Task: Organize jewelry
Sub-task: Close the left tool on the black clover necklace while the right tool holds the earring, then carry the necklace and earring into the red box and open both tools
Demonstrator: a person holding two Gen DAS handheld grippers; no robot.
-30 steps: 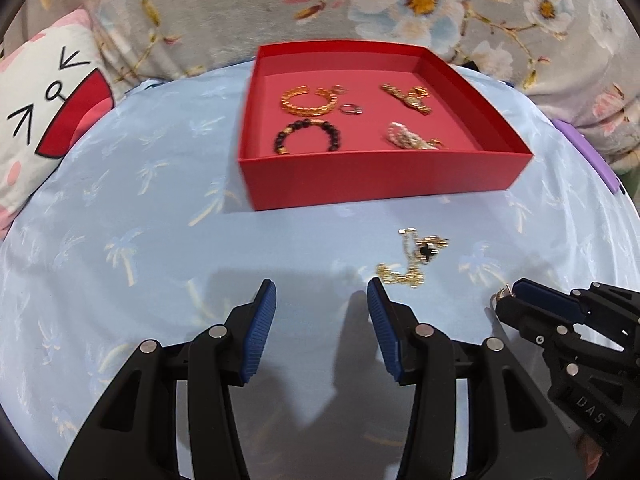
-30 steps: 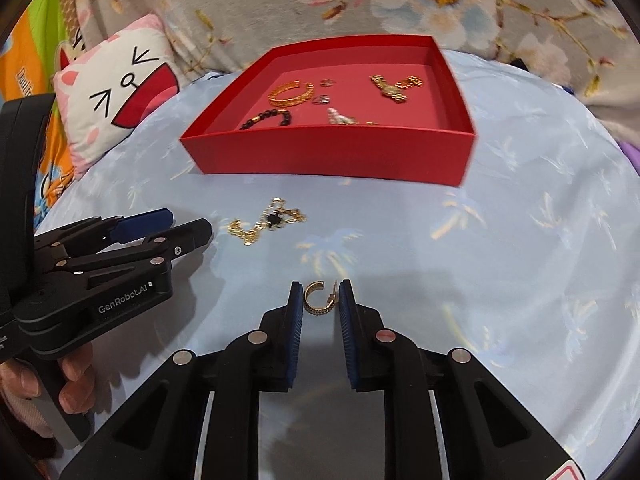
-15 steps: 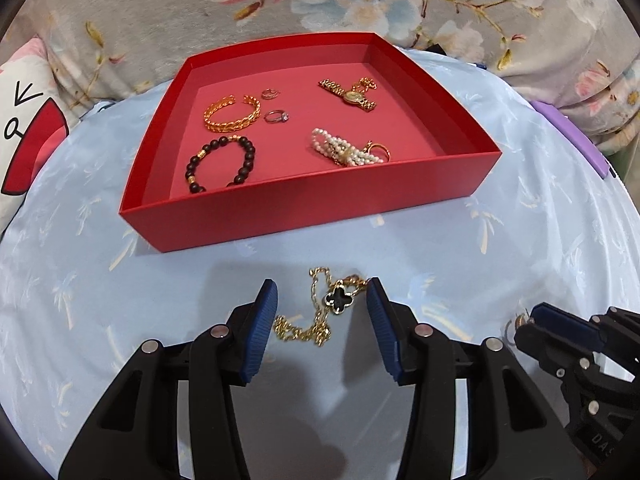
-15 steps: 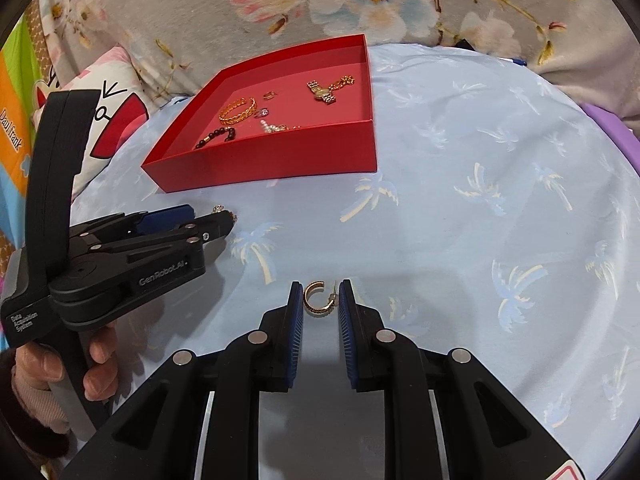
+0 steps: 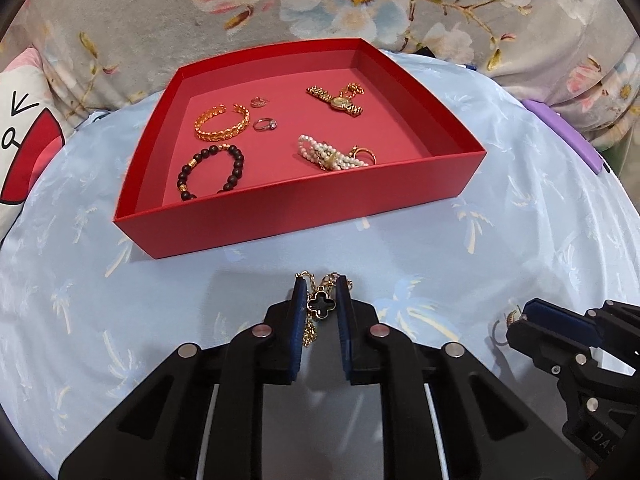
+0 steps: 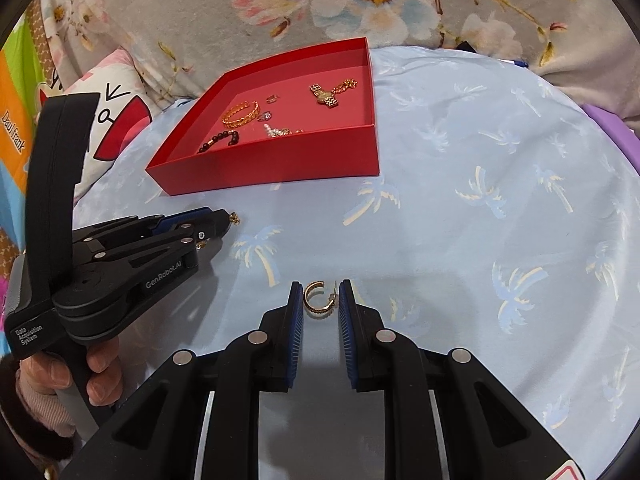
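Blue-padded fingers of the left gripper [image 5: 320,300] are seen closing on a gold necklace [image 5: 309,330] with a black clover pendant [image 5: 321,305], which lies between them on the pale blue cloth [image 5: 500,240]. A gold hoop earring [image 6: 317,300] is gripped between the narrowly parted fingers of the right gripper [image 6: 319,303]. Beyond both, toward the far side, a red tray [image 5: 304,204] is set, in which a gold bangle [image 5: 221,122], a dark bead bracelet [image 5: 212,174], two rings, a pearl bracelet [image 5: 320,152] and a gold watch [image 5: 338,100] are laid.
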